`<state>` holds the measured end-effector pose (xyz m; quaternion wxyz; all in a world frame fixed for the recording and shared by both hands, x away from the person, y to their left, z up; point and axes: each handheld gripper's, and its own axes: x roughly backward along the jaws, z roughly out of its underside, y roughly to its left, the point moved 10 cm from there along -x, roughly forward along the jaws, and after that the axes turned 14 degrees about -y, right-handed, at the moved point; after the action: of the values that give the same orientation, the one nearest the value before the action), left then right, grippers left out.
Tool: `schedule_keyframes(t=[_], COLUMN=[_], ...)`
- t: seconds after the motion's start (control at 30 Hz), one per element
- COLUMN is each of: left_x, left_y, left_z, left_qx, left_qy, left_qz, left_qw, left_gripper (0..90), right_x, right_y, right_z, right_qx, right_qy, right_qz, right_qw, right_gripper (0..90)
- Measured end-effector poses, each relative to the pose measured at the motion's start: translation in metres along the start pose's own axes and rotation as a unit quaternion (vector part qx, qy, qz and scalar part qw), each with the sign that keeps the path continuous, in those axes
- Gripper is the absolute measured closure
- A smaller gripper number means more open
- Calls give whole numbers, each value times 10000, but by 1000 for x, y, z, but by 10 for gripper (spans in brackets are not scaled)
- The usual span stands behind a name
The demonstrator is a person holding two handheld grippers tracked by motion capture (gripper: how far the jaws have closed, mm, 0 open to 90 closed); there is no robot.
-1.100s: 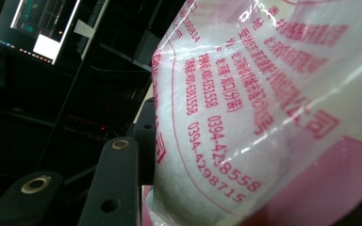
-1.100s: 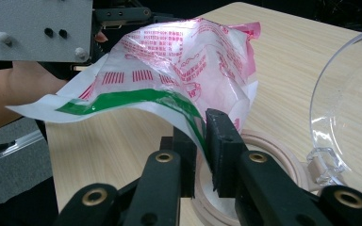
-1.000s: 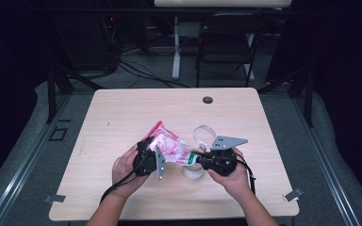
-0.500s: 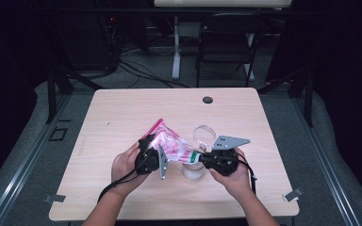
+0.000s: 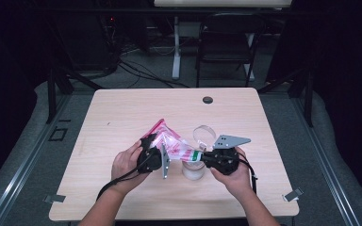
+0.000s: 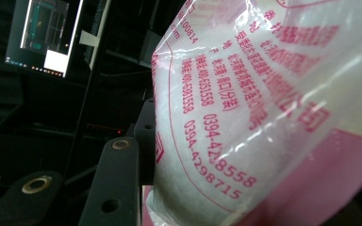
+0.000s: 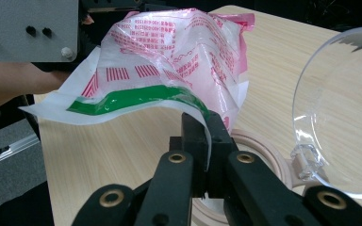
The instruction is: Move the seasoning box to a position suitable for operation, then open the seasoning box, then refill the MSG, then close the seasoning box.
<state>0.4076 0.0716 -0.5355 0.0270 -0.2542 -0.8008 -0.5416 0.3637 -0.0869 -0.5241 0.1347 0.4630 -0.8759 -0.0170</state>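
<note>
The pink-printed bag (image 5: 172,143) slopes from upper left to lower right.

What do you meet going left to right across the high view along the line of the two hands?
Left hand → left gripper → pink printed bag → jar → right gripper → right hand.

You see a clear bag (image 7: 179,52) printed with pink-red lettering and a green band along its white edge, a clear glass lid (image 7: 344,117), and a pale wood-grain table (image 5: 122,113).
</note>
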Motion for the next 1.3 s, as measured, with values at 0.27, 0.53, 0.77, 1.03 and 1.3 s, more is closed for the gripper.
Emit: schedule_keyframes(t=[0.27, 0.53, 0.77, 1.03, 1.3], left_x=[0, 1, 0, 1, 5], left_y=[4, 9, 15, 15, 19], left_z=[-2, -2, -4, -2, -5], left_qx=[-104, -266, -368, -423, -490], left_qy=[4, 76, 89, 143, 130], left_qz=[13, -3, -18, 3, -57], left_qw=[9999, 9996, 9993, 9990, 9987], left_gripper=[615, 616, 617, 617, 617], right_x=[-2, -4, -4, -7, -6], right_y=[-3, -4, -5, -5, -2], right_z=[-2, 0, -2, -2, -4], right_qx=[-10, -38, 15, 43, 25], right_qy=[-7, 4, -7, 29, -8], right_qz=[41, -12, -14, -24, -55], right_qw=[10000, 10000, 10000, 10000, 10000], right_gripper=[900, 900, 900, 900, 900])
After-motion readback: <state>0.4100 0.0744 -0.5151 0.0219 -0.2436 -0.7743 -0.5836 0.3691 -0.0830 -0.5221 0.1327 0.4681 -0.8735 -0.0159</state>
